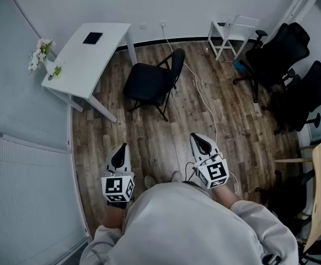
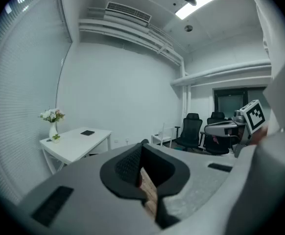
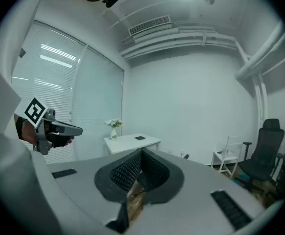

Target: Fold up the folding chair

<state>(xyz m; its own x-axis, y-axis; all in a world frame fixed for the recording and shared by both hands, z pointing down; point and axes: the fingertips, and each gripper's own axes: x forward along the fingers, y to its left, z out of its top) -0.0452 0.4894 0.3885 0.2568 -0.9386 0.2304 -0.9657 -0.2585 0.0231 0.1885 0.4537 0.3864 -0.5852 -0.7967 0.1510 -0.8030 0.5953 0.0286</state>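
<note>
The left hand-held gripper point(image 1: 121, 150) and the right hand-held gripper point(image 1: 201, 143), at the lower middle of the head view, both have their jaws closed and hold nothing. The black folding chair point(image 1: 149, 83) stands unfolded at the upper middle, well apart from them, just beside the white tabletop point(image 1: 89, 57).

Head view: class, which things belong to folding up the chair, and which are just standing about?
For the job: black folding chair, left gripper, right gripper, both shut.
Standing about: white table, flower vase, office chairs, floor cable.
</note>
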